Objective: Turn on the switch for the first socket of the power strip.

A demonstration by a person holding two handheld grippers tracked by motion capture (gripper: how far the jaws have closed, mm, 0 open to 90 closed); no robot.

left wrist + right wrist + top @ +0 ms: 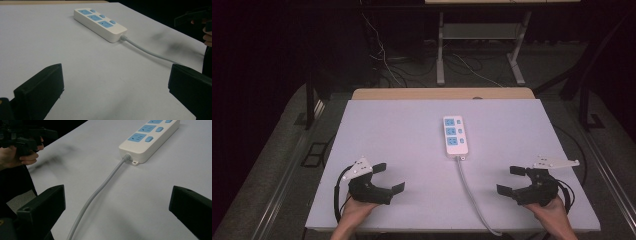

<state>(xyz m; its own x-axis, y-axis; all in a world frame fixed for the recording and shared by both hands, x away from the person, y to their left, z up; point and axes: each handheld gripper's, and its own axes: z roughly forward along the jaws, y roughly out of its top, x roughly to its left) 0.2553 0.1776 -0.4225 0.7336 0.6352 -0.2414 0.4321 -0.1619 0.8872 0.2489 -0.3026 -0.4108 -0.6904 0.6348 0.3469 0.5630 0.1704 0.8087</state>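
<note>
I hold both grippers, left (pixel 385 176) and right (pixel 512 180), jaws spread empty, flanking the white three-socket plastic power strip (pixel 455 137) on the table (pixel 402 130), ready.

A white power strip (pixel 456 135) lies on the table (pixel 382 130), cord (pixel 469 192) trailing.

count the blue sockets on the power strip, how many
3, in a row along the white power strip: far socket, middle socket, and near socket by the cable end. None look hidden.
</note>
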